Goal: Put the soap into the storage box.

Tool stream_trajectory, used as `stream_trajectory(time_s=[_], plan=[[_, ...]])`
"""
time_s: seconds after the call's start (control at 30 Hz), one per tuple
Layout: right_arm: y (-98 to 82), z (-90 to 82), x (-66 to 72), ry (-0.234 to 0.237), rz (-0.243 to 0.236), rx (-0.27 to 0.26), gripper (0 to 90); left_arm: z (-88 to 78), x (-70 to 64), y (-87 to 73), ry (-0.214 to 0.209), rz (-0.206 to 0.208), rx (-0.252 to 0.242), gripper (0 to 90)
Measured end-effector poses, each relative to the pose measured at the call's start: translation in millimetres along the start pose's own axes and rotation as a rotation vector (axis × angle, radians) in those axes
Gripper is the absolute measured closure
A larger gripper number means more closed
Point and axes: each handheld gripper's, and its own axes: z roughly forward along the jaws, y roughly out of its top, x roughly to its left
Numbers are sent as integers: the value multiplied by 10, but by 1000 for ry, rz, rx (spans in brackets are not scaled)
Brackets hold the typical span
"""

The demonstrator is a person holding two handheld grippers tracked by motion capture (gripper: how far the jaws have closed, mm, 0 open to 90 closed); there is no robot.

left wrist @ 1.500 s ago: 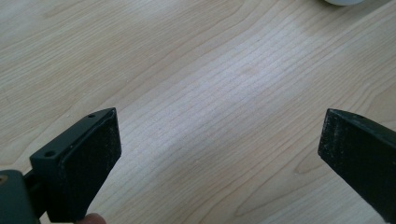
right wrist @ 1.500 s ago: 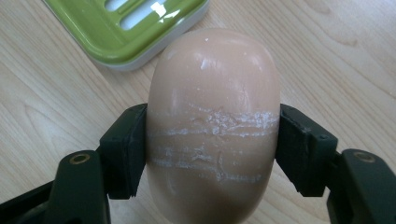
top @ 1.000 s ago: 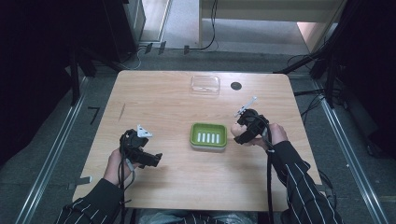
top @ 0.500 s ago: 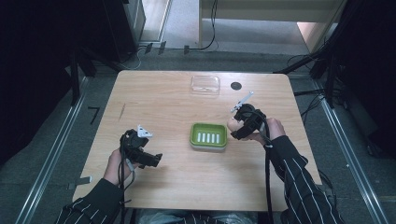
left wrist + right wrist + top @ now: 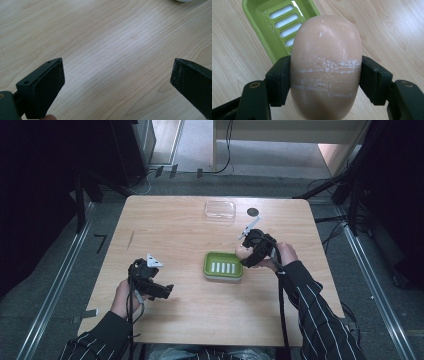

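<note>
Peach-coloured soap bar (image 5: 325,67) is clamped between the jaws of the right tool (image 5: 248,256), pads pressed on both sides of the bar, w/ whitish scrape lines seen across its face in the right gripper view. In the high view the bar (image 5: 243,252) is held in the air just beside the right edge of the green soap dish (image 5: 223,267), at its upper right corner; in the right gripper view the dish (image 5: 269,30) is seen below & behind the bar, its slotted bottom bare. The dish sits approx. mid-table on the light wood table (image 5: 190,325). The right tool is carried by the right hand (image 5: 282,256), striped sleeve behind it. The left tool (image 5: 161,291) is held by the left hand (image 5: 124,296) near the front left of the table, well apart from the dish; its jaws are spread wide over bare wood, nothing between them, per the left gripper view. A clear plastic lid (image 5: 220,210) is lying near the far edge of the table, w/ a small dark round spot (image 5: 253,212) just beside it on the right.
</note>
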Motion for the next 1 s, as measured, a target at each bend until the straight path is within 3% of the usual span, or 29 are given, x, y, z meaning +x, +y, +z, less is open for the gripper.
stream_trajectory(time_s=[0.83,1.0], plan=[[312,162,130,40,-129,-9,331,1,8,-3,0,-3,-4,0],[340,181,154,42,-131,-6,331,2,5,-3,-1,-1,-1,1]])
